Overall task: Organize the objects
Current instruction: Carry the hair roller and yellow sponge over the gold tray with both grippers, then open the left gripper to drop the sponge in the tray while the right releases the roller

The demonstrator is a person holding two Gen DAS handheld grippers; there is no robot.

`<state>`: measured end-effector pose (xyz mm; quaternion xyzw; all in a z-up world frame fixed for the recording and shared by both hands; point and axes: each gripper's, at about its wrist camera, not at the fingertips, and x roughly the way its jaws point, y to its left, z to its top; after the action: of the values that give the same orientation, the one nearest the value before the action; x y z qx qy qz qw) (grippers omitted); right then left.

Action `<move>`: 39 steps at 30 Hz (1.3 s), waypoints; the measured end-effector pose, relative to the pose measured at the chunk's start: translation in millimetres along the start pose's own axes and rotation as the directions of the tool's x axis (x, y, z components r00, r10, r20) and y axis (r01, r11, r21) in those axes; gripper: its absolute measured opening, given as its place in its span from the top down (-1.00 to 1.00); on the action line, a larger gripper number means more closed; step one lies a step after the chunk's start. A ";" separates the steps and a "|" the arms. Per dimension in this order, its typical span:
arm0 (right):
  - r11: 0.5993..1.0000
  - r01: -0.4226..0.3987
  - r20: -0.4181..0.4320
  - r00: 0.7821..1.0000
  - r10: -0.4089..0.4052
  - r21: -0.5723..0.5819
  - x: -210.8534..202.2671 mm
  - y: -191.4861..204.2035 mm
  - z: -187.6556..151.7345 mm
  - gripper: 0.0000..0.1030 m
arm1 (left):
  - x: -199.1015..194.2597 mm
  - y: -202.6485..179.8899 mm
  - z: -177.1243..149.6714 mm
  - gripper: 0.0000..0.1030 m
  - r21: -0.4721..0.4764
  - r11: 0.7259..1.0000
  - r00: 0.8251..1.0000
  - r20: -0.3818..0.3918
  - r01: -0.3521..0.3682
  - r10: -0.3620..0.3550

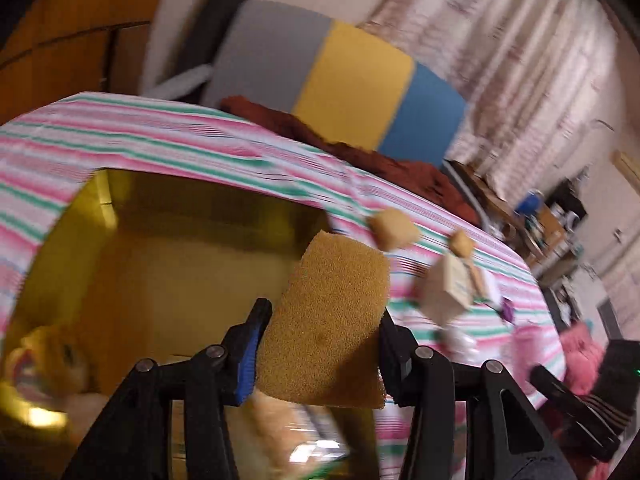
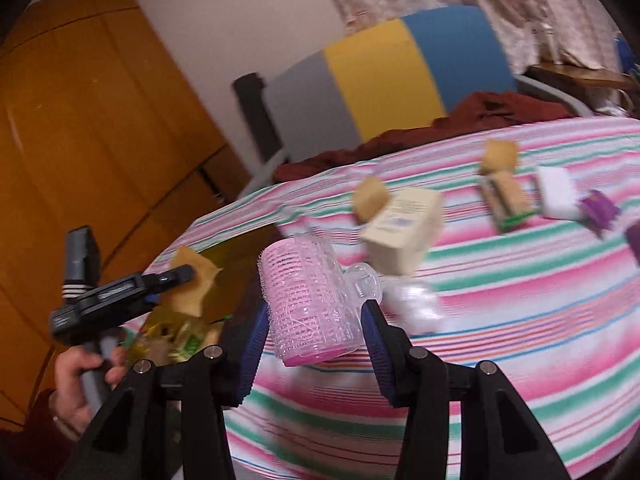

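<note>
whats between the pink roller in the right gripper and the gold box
In the right wrist view, only bare striped cloth separates the pink roller from the gold box.

A tan-brown sponge (image 1: 328,320) sits between black fingers with blue pads (image 1: 246,364), above a shiny gold box (image 1: 168,240). A pale pink mesh roller (image 2: 308,300) has a clear clip. The cloth (image 2: 520,300) is striped pink, green and white, a dark red fabric (image 2: 480,108) lies behind it, and the board (image 2: 380,80) beyond is grey, yellow and blue.
</note>
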<state>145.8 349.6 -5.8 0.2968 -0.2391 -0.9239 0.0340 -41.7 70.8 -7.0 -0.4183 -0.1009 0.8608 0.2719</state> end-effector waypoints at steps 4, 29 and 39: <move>0.998 -0.050 -0.026 0.998 0.049 -0.035 16.1 27.5 -0.5 0.07 | -3.6 39.0 0.9 0.03 -0.050 0.995 0.996 0.006 -0.088 0.089; 0.968 -0.156 -0.214 0.970 0.112 -0.198 130.2 138.1 2.0 0.07 | -56.2 116.0 14.2 -0.98 -0.348 0.886 0.918 0.140 -0.306 0.372; 0.948 -0.048 -0.271 0.962 -0.042 -0.316 193.6 169.5 6.3 0.07 | -82.4 101.9 23.6 -1.00 -0.344 0.895 0.911 0.195 -0.284 0.364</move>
<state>-30.1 162.9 -26.0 0.4122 -0.0799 -0.9002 0.1158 -57.7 -58.3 21.8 -0.3527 -0.1963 0.9141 0.0397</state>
